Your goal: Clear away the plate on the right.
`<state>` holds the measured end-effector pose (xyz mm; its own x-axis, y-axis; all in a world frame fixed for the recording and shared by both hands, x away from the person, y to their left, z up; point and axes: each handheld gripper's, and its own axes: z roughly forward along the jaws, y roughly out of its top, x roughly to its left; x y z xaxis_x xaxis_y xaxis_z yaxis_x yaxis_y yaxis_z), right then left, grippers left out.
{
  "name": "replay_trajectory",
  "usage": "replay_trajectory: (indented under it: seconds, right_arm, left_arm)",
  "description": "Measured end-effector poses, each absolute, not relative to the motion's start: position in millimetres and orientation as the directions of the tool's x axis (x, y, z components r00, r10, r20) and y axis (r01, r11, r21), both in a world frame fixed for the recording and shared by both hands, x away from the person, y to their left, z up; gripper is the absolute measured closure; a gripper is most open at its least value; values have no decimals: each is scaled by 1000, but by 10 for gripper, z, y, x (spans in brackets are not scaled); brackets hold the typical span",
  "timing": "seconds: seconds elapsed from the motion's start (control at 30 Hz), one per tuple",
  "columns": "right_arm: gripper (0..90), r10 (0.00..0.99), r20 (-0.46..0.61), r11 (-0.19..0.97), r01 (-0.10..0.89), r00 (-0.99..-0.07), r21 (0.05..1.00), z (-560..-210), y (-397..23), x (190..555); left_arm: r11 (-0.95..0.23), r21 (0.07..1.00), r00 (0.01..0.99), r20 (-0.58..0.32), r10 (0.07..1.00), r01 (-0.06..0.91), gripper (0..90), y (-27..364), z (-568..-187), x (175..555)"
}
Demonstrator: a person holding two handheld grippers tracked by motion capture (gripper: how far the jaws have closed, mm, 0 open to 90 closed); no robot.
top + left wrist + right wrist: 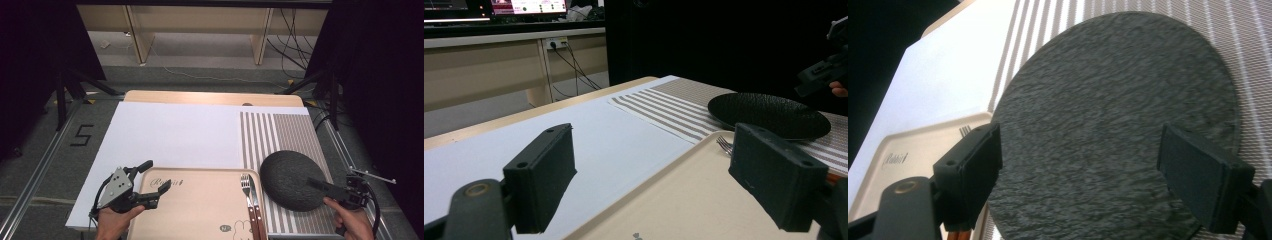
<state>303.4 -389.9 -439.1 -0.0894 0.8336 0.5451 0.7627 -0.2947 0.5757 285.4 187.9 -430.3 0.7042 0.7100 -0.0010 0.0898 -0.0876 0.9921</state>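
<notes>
Black, rough-textured stoneware marks the thing in hand: a round plate (292, 180) lying flat on the striped placemat (280, 131) at about four o'clock on the surface (170, 131). The right gripper (320, 184) reaches in from the plate's three o'clock edge and hangs just above it, jaws spread wide and holding nothing. In the right gripper view the two black jaws straddle the plate's (1113, 125) near side with dark slate between them, which suggests the person is lining up to take the rim. Whether the jaws touch the plate cannot be told.

The left gripper (156, 181) sits at about seven o'clock, over the left corner of the beige tray (200, 210), also released and empty. Its own view looks across the tray (684, 200) toward the plate (769, 114) and the right gripper (824, 70) beyond. That placement reads as waiting, perhaps ready to steady the tray.

A fork (246, 192) and a knife (257, 200) with wooden handles lie side by side along the tray's right edge, just beside the plate. Their closeness is the likely hazard: a plate slid or lifted toward the tray could knock them.
</notes>
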Motion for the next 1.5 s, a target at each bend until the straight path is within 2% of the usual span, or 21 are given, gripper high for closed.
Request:
replay_trajectory:
  seconds: [0.27, 0.33, 0.47, 0.5, 0.67, 1.5]
  right_arm:
    - [197, 805, 594, -383, 762, -2, 522, -4399, -4025, 2974]
    - [197, 825, 565, -361, 762, -7, 538, -4426, -4048, 2966]
    - [197, 807, 588, -406, 770, 49, 493, -4425, -4046, 2929]
    - [197, 814, 580, -395, 767, 36, 506, -4440, -4072, 2924]
    - [212, 777, 624, -457, 758, 84, 466, -4479, -4129, 2867]
    - [223, 712, 693, -479, 800, 113, 361, -4671, -4138, 2788]
  left_arm:
    - [-84, 993, 704, -2, 711, 87, 174, 1886, -4299, 2852]
    - [-86, 992, 704, -2, 710, 90, 175, 1882, -4302, 2851]
    - [-84, 992, 705, -4, 710, 90, 174, 1881, -4301, 2851]
    - [-85, 992, 705, -3, 709, 90, 174, 1883, -4301, 2852]
    - [-84, 992, 705, -4, 709, 90, 174, 1882, -4299, 2851]
    - [-87, 992, 706, -2, 708, 91, 174, 1873, -4303, 2855]
